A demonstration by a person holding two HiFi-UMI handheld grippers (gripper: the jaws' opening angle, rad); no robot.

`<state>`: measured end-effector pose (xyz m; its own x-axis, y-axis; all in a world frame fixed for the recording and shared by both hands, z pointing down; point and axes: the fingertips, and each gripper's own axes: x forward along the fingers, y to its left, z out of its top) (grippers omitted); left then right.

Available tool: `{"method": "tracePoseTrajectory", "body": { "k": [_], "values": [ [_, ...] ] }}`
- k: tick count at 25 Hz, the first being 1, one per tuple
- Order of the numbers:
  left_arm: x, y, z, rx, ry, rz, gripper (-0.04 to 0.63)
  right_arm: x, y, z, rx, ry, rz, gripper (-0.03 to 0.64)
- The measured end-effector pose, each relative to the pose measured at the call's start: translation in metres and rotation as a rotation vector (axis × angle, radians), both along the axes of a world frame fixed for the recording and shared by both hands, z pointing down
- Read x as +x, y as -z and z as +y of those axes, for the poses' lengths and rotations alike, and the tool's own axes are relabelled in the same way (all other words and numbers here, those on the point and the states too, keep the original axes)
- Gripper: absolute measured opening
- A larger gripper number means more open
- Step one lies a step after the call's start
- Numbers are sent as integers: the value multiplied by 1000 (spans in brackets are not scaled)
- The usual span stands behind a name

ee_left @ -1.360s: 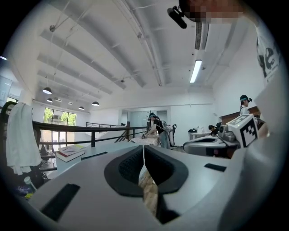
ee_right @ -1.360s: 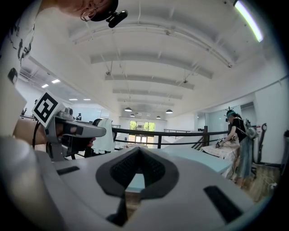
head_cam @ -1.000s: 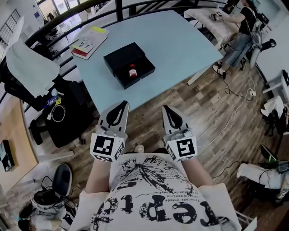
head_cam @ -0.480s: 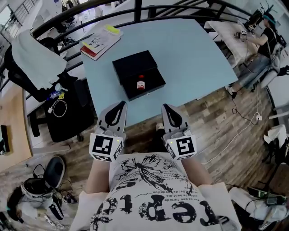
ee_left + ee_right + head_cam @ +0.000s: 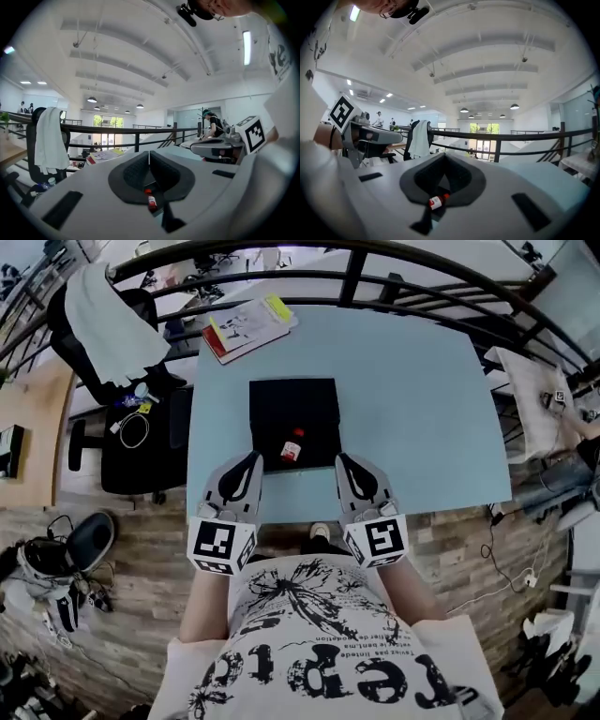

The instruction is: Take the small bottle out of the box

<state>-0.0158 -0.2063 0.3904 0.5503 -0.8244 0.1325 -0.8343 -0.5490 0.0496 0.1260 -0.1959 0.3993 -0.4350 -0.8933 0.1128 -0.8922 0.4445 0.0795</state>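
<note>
A small bottle [image 5: 292, 448] with a red cap and white label lies on its side in the open black box [image 5: 293, 409] on the light blue table [image 5: 412, 409]. It also shows low between the jaws in the left gripper view, as the bottle [image 5: 152, 200], and in the right gripper view, as the bottle [image 5: 436, 202]. My left gripper [image 5: 254, 457] is held at the table's near edge, just left of the box's near corner, shut and empty. My right gripper [image 5: 343, 459] sits just right of that box end, also shut with nothing in it.
A book with yellow notes [image 5: 248, 326] lies at the table's far left corner. A chair draped in white cloth [image 5: 112, 320] stands to the left, and a black railing [image 5: 356, 268] runs behind the table. Bags and shoes [image 5: 56, 568] lie on the wooden floor at left.
The table and box have swung from the upper left to straight ahead and now lie right at the gripper tips. Both grippers keep the same pose, side by side.
</note>
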Motion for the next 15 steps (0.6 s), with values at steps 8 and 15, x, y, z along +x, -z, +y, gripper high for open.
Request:
{"method": "tracePoseTrajectory", "body": {
  "k": [8, 15],
  "values": [
    [33, -43, -35, -154, 184, -64, 23, 30, -11, -53, -38, 189, 9, 8],
    [54, -102, -51, -347, 213, -157, 25, 53, -39, -72, -116, 206, -9, 8]
  ]
}}
